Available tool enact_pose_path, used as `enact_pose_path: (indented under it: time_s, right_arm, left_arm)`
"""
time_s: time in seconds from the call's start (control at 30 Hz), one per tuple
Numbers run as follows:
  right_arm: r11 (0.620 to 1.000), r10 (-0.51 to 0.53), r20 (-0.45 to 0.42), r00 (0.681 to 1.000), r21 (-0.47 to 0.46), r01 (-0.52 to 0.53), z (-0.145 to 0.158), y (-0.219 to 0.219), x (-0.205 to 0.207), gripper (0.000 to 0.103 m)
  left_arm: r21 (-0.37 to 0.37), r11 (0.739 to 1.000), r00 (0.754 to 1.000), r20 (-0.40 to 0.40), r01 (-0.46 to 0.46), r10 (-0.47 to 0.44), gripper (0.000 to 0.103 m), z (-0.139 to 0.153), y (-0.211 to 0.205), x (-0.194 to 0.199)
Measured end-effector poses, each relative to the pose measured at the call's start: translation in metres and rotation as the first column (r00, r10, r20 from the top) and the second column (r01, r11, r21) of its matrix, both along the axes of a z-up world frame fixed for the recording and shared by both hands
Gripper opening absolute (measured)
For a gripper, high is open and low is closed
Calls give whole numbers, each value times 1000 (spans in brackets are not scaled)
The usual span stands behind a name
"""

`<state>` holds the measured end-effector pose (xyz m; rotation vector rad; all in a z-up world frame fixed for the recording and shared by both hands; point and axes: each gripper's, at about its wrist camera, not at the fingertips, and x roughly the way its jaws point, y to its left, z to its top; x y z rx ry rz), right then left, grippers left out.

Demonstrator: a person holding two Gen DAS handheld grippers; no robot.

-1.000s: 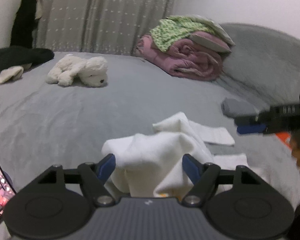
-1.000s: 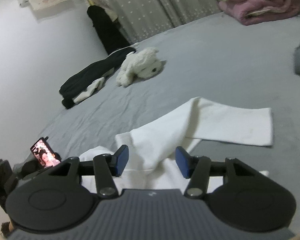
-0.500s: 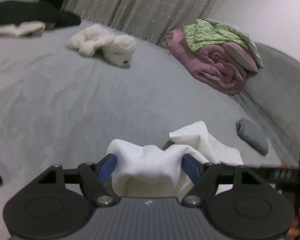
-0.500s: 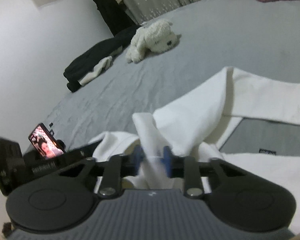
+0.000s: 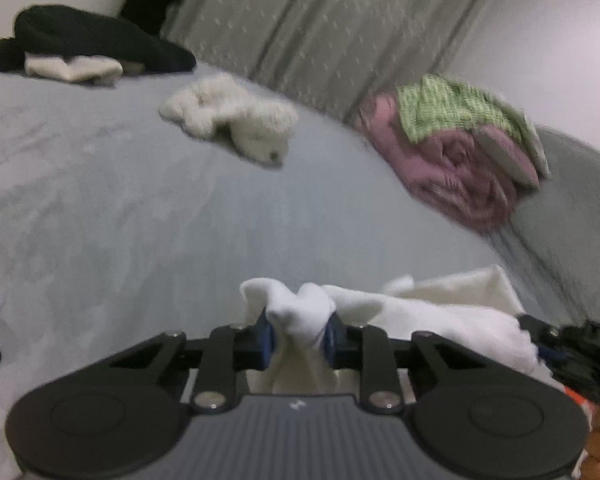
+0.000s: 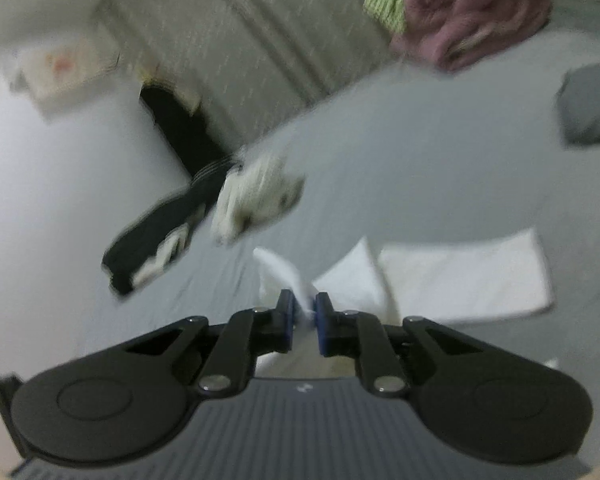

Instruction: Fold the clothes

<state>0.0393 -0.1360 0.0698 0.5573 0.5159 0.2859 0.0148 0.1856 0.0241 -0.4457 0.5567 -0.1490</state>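
Now we see the left gripper (image 5: 298,338) with its fingers (image 5: 265,340) clamped on a bunch of the white garment (image 5: 432,316). The right gripper (image 6: 302,326) also has its fingers (image 6: 286,322) pressed together on a thin fold of the same garment (image 6: 460,280). The garment lies on the grey bed (image 5: 180,232), with one sleeve spread flat to the right in the right wrist view. Farther on the bed we see a plush toy (image 5: 232,120), dark clothes (image 5: 88,40) and a pink blanket (image 5: 452,176). Both views are blurred.
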Motion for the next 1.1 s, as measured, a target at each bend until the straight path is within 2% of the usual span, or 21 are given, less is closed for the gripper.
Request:
enact_pose_path:
  time_s: [0.1,0.2,0.37,0.5,0.63,0.73,0.87,1.0,1.1]
  right_arm:
    - [994,-104,104,989,-16,106,14,-13,-13,14]
    - [981,-186,206,961,-19,194,25,-19,-28,14]
    - [945,-278,380,882,-55,322,37,-14,-52,14]
    - [918,-312,485,817,-67,391,42,-17,-64,14]
    - [901,-338,510,791,-66,428,40,-27,-57,14]
    - [894,-359,506,784,-53,444,42,-38,-37,14]
    - [880,-346,546,763,-94,466,46,-41,-8,14]
    - [862,-331,579,746,-136,488,44,-36,27,14]
    - [852,-331,576,747,-158,500,32,-32,55,14]
  left_arm:
    - [-3,999,995,83,-51,51,24,13,-7,-3]
    - [5,997,978,193,-81,79,24,29,-23,-8]
    - [36,994,924,372,-105,84,24,52,-58,-22]
    - [31,992,877,470,-126,96,22,65,-78,-26]
    - [46,988,844,527,-148,102,21,81,-95,-19]
    - [107,982,821,568,-155,68,20,92,-108,-8]
    - [156,970,797,601,-184,55,20,104,-121,18]
    - [159,960,801,592,-231,95,19,104,-131,54]
    - [185,947,817,564,-263,117,19,95,-138,90]
